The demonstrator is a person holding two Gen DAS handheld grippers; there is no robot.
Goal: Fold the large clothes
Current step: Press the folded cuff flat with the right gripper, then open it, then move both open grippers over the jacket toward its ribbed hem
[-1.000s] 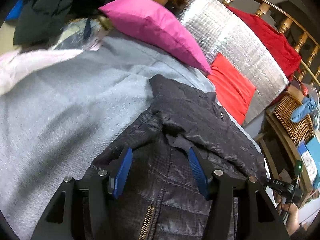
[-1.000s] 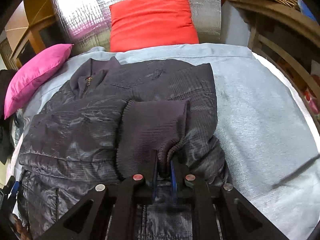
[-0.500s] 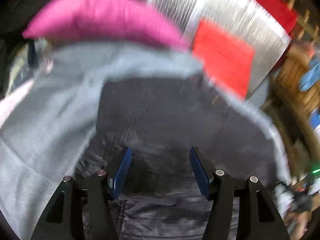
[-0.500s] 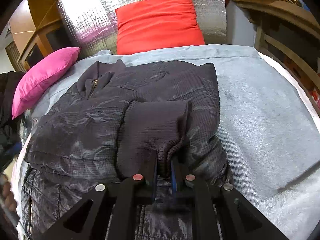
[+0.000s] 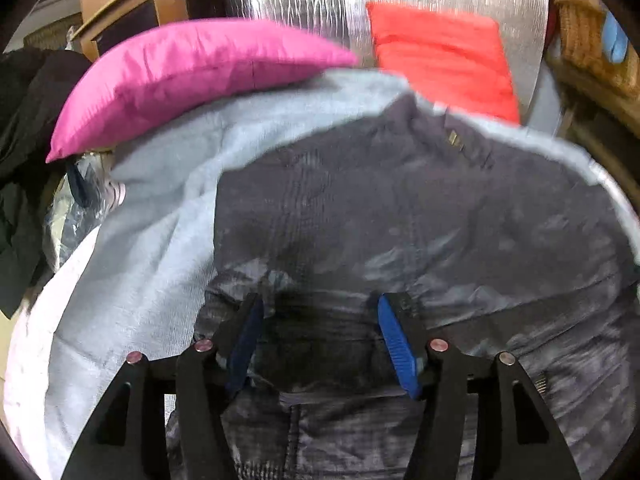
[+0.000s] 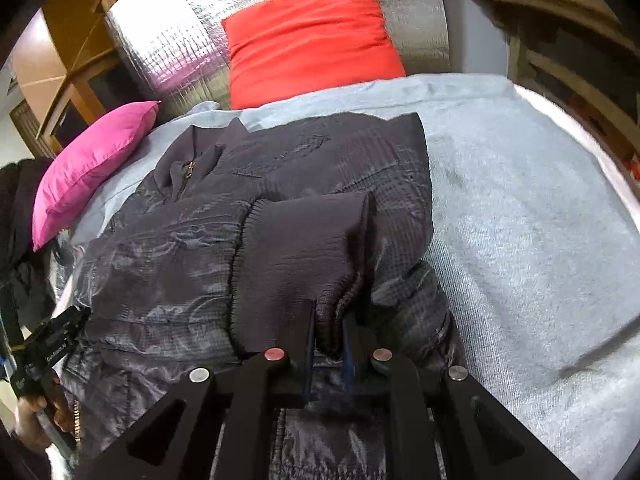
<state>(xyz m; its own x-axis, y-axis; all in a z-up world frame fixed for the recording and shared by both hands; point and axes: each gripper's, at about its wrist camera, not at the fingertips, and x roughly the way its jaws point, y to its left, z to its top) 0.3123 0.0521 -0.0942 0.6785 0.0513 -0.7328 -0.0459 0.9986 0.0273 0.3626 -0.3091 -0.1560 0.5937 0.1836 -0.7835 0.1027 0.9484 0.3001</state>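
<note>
Judging by its sheen and puffed quilting, I took the dark jacket (image 6: 208,264), spread on the grey-covered bed (image 6: 520,208) below the red cushion (image 6: 312,36), for light, soft and slippery, likely to slide off itself when folded. My right claw (image 6: 329,344) was clamped on the ribbed knit cuff (image 6: 340,304), the grippiest place to hold. My left claw (image 5: 320,340) stood apart over the quilted body, pinching nothing; a hem or seam seemed its best purchase.
</note>
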